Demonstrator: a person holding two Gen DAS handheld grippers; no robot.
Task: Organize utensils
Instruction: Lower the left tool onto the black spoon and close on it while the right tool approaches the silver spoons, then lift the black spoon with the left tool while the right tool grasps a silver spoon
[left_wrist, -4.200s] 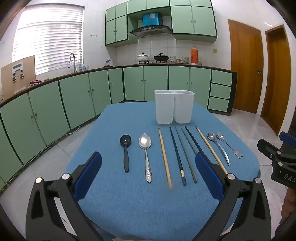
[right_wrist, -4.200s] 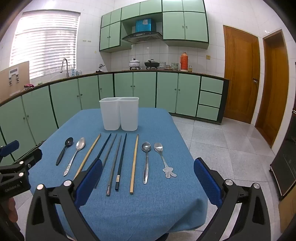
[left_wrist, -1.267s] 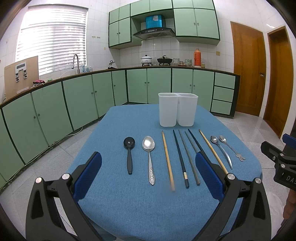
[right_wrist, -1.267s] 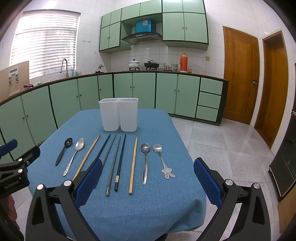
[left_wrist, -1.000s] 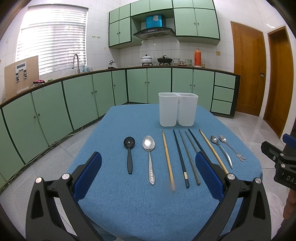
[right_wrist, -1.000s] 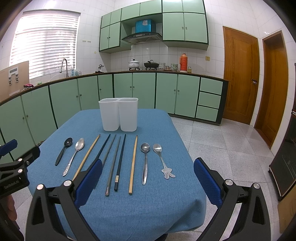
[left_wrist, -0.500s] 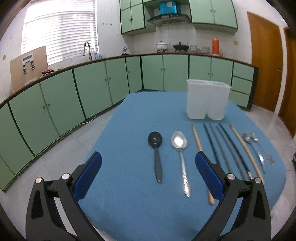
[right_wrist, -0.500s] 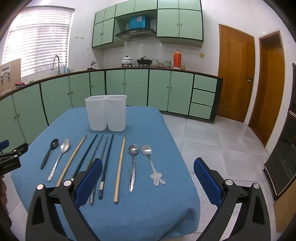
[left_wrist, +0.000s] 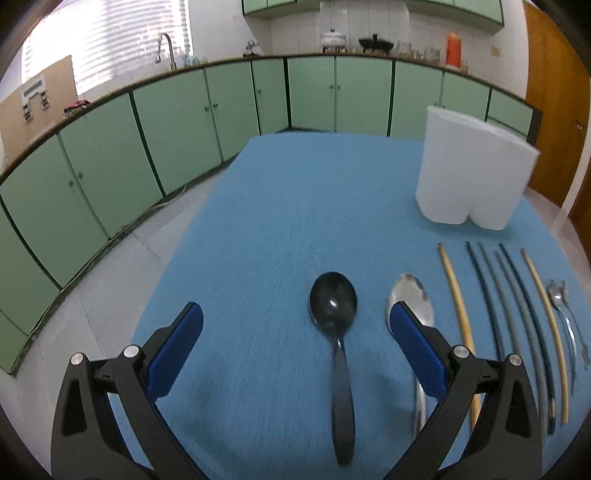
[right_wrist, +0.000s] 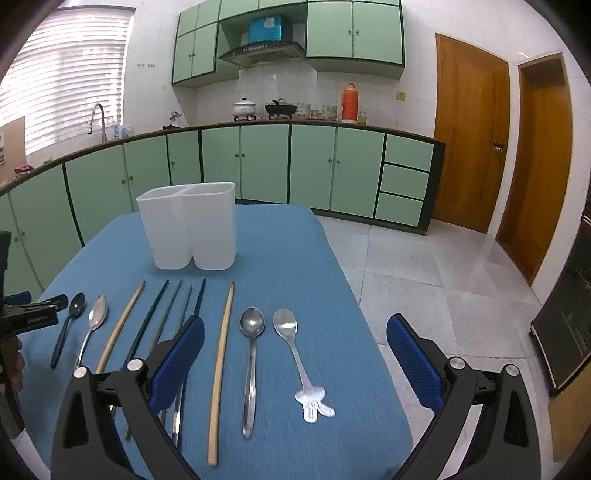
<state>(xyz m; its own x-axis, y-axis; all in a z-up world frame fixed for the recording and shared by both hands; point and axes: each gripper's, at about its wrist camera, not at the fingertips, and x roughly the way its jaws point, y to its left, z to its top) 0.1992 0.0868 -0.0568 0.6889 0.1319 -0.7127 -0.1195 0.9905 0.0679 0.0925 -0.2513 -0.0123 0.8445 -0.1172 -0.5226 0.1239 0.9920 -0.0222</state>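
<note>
Currently left gripper (left_wrist: 293, 328) is spread wide, low over the black spoon (left_wrist: 334, 332), which lies flat on the desk (left_wrist: 280, 206) between its fingers. Right gripper (right_wrist: 295, 343) also spread, empty, above the two steel spoons (right_wrist: 252, 354); white two-compartment holder (right_wrist: 188, 225) at 11 o'clock.

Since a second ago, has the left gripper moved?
Yes. The left gripper has gone forward, down and leftward: the black spoon now lies between its fingers, and the white holder has slid right.
</note>
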